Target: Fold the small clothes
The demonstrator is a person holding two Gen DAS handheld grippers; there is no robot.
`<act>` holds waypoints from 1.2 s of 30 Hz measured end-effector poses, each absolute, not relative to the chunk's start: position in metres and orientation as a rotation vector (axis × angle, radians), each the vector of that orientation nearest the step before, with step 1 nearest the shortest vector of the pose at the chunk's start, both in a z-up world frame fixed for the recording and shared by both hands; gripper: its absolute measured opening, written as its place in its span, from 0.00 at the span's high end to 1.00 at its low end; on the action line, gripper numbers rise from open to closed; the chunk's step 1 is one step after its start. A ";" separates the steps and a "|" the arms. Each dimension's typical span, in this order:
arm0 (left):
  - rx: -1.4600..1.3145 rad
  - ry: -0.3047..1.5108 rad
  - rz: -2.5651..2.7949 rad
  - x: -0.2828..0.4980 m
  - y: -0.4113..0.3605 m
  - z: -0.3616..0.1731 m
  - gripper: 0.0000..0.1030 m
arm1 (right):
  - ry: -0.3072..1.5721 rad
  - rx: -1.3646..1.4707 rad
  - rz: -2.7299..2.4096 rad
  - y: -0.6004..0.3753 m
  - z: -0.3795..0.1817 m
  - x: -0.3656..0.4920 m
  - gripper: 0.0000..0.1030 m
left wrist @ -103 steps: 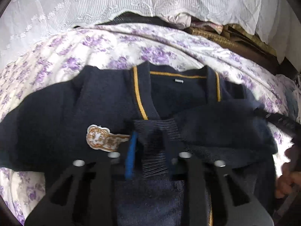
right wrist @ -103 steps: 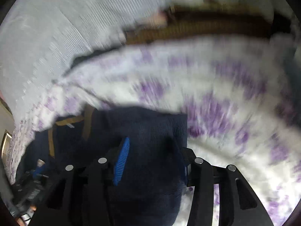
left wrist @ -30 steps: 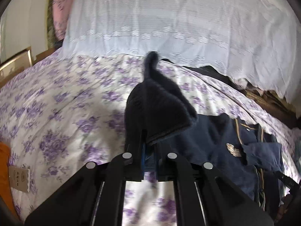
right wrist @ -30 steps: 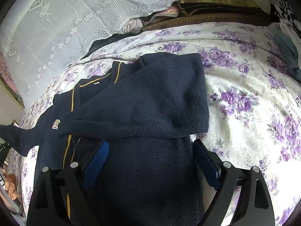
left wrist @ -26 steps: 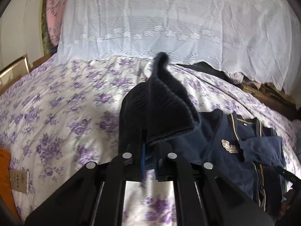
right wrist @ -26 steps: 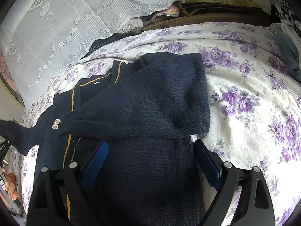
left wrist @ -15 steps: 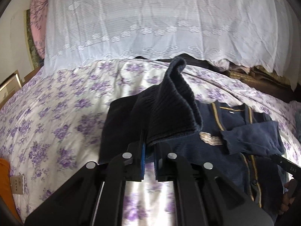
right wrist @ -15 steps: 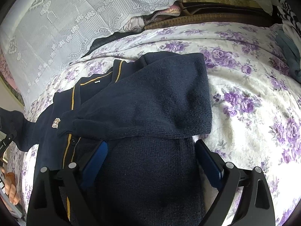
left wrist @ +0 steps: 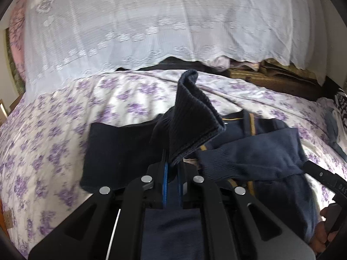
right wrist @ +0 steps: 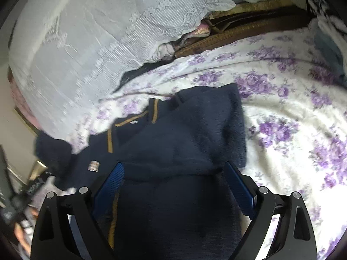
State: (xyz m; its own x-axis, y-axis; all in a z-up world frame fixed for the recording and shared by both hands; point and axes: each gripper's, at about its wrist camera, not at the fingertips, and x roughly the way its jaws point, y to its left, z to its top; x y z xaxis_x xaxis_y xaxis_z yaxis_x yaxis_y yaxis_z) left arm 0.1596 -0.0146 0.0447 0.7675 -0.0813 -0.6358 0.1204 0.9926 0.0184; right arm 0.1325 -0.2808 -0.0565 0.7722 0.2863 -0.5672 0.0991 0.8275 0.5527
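Note:
A small navy knit cardigan with gold trim and a chest badge lies on a purple-flowered bedsheet. Its one sleeve is folded across the chest. My left gripper is shut on the ribbed cuff of the other sleeve and holds it lifted over the cardigan's left side. My right gripper is open, its blue pads on either side of the cardigan's body just below the folded sleeve, holding nothing.
A white lace cover drapes over a pile at the back of the bed. Brown wooden furniture runs behind the bed. Other clothes lie at the right edge. The right gripper's handle and hand show in the left view.
My left gripper has carried the sleeve cuff rightward from the bare sheet to over the cardigan. My right gripper stayed open and moved slightly closer over the garment.

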 end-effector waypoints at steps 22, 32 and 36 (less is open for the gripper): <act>0.013 0.818 -0.253 0.177 -0.081 -0.001 0.50 | 0.711 0.758 0.263 -0.283 -0.057 0.145 0.10; 0.047 0.652 -0.042 0.166 0.017 0.038 0.19 | 0.889 0.846 0.251 -0.241 -0.043 0.203 0.12; 0.063 0.725 0.059 0.194 0.040 0.013 0.19 | 0.915 0.764 0.197 -0.232 -0.069 0.220 0.29</act>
